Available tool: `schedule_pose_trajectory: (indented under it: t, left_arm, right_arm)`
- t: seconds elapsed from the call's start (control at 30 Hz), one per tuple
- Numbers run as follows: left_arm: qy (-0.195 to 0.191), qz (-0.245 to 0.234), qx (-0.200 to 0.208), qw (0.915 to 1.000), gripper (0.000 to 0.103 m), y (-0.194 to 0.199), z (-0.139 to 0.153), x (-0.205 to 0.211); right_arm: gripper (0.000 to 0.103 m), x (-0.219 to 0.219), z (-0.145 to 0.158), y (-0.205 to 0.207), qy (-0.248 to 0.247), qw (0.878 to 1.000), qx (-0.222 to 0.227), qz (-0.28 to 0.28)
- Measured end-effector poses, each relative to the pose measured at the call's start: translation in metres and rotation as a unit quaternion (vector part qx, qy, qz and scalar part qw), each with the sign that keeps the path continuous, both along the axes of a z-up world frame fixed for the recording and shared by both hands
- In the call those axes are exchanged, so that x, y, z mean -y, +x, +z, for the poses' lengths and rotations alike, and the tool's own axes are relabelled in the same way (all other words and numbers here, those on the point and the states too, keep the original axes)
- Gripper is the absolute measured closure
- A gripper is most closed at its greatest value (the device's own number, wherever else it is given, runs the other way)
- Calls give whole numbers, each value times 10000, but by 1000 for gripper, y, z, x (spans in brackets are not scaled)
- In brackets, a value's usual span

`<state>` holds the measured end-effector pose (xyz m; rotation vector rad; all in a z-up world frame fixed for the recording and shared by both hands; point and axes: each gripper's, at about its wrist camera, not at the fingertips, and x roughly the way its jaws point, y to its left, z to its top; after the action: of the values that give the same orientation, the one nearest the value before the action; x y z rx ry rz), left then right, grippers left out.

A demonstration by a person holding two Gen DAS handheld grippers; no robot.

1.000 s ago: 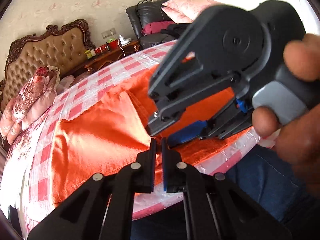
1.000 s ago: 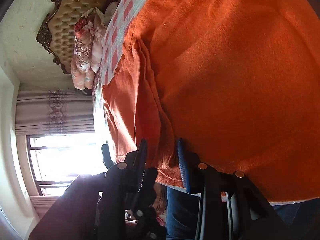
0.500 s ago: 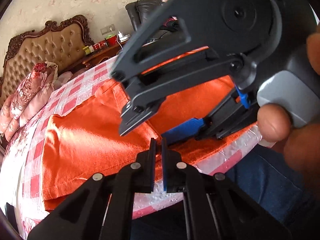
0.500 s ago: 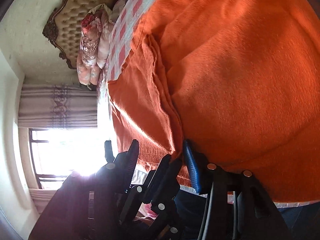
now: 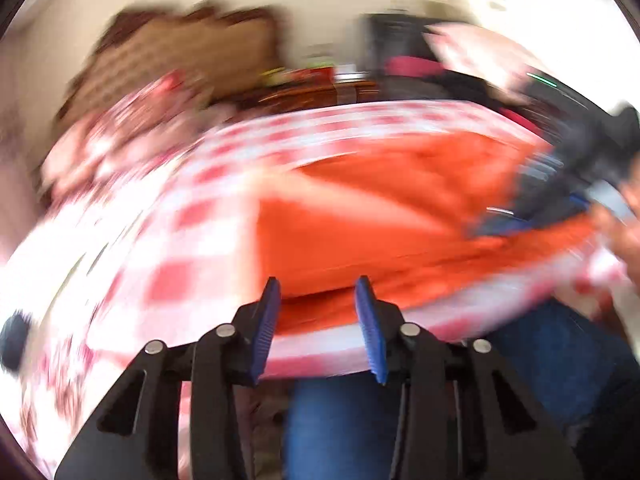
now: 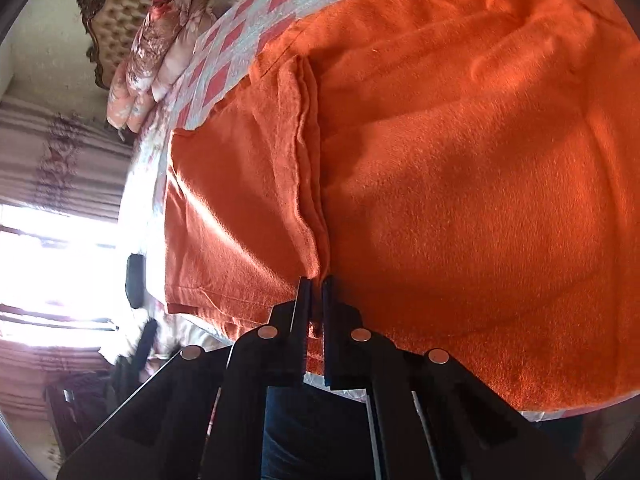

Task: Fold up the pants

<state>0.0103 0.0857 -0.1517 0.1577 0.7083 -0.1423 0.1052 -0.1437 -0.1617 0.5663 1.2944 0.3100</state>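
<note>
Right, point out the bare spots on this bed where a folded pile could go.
Free: the checked sheet between the orange pants and the floral bedding by the headboard, and the strip beyond the pants' far edge. Crowded: the near edge, where the right gripper pinches the pants and the left gripper stands open.

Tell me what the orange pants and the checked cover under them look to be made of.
Orange pants: soft, matte woven fabric, probably brushed cotton or fleece; the surface shows a fine fuzzy nap and stitched hems. Checked cover: looks like a thin glossy plastic sheet printed in red and white squares; it shines and crinkles at the near edge, though coated cloth is possible.
</note>
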Motion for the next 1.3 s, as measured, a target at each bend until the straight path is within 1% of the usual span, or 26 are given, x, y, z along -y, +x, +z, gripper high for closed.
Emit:
schedule_pose_trajectory:
  t: [0.07, 0.13, 0.17, 0.2, 0.23, 0.27, 0.3, 0.33, 0.4, 0.47, 0.5, 0.57, 0.6, 0.67, 0.7, 0.8, 0.87, 0.9, 0.93, 0.97, 1.03, 1.1, 1.13, 1.2, 1.27, 1.3]
  left_arm:
    - [-263, 313, -127, 9991, 66, 10, -2, -26]
    - [-439, 256, -113, 9986, 64, 19, 1, -35]
    - [-420, 138, -157, 9989, 64, 26, -1, -35]
    - [-262, 89, -174, 9995, 64, 30, -4, -33]
    - [39, 161, -249, 9996, 76, 35, -12, -30]
    - [232, 294, -428, 9984, 82, 40, -20, -32]
    - [76, 398, -609, 9973, 83, 41, -25, -40]
    - [-92, 491, -671, 9965, 83, 39, -26, -47]
    - [68, 506, -707, 9962, 81, 31, -27, -52]
    - [158, 414, -415, 9982, 77, 21, -22, -55]
    - [222, 349, -264, 9988, 77, 17, -19, -53]
    - [640, 89, 177, 9978, 77, 8, -11, -40]
    - [791, -74, 260, 9965, 77, 9, -10, -34]
    - [1185, -451, 293, 9915, 77, 13, -14, -16]
    - [1388, -662, 265, 9878, 75, 13, -20, -7]
    - [1954, -945, 230, 9759, 75, 21, -35, 10]
    - [2187, -897, 177, 9715, 82, 29, -42, 12]
    - [2318, -826, 80, 9692, 92, 33, -46, 11]
    - [2415, -832, 106, 9668, 95, 32, -47, 10]
    - [2548, -834, 248, 9631, 98, 26, -46, 11]
    - [2705, -791, 394, 9587, 100, 20, -48, 13]
    - [2977, -812, 530, 9497, 101, 17, -54, 18]
    - [3061, -831, 490, 9471, 101, 18, -60, 20]
    - [3190, -865, 465, 9427, 101, 15, -70, 22]
    - [3237, -860, 492, 9410, 101, 12, -70, 22]
    - [3287, -864, 529, 9390, 101, 11, -70, 23]
  right_arm:
    - [103, -10, 6, -2, -382, 9991, 134, 133]
    - [103, -18, 11, -3, -734, 9966, 259, 256]
    - [102, -22, 13, -5, -918, 9947, 321, 327]
    - [102, -28, 13, -2, -1043, 9932, 361, 377]
    - [102, -31, 14, -3, -1172, 9914, 397, 419]
    - [102, -33, 14, -3, -1233, 9906, 405, 433]
    - [102, -36, 15, -4, -1321, 9893, 420, 454]
    - [102, -38, 16, -4, -1412, 9877, 455, 490]
    - [102, -44, 17, -5, -1584, 9844, 522, 561]
    - [101, -48, 17, -3, -1709, 9819, 537, 609]
    - [101, -50, 17, -4, -1780, 9803, 561, 643]
    - [100, -49, 17, -3, -1819, 9794, 577, 659]
    - [100, -50, 17, -3, -1842, 9789, 586, 666]
    - [100, -53, 17, -2, -1891, 9777, 607, 677]
    - [100, -54, 17, -2, -1917, 9771, 622, 684]
    - [99, -53, 16, -4, -1993, 9751, 675, 706]
    - [99, -54, 17, -5, -2013, 9746, 680, 706]
    - [97, -54, 17, -5, -2032, 9741, 684, 712]
    - [96, -54, 16, -4, -2041, 9739, 688, 718]
    - [96, -54, 16, -4, -2038, 9739, 688, 724]
    - [96, -56, 16, -2, -2059, 9734, 693, 735]
    - [95, -57, 17, -5, -2131, 9716, 703, 754]
    - [95, -58, 18, -5, -2182, 9702, 712, 771]
    - [89, -59, 19, -4, -2259, 9684, 700, 791]
    - [81, -58, 20, -2, -2306, 9675, 640, 815]
    - [72, -57, 23, 1, -2368, 9665, 605, 789]
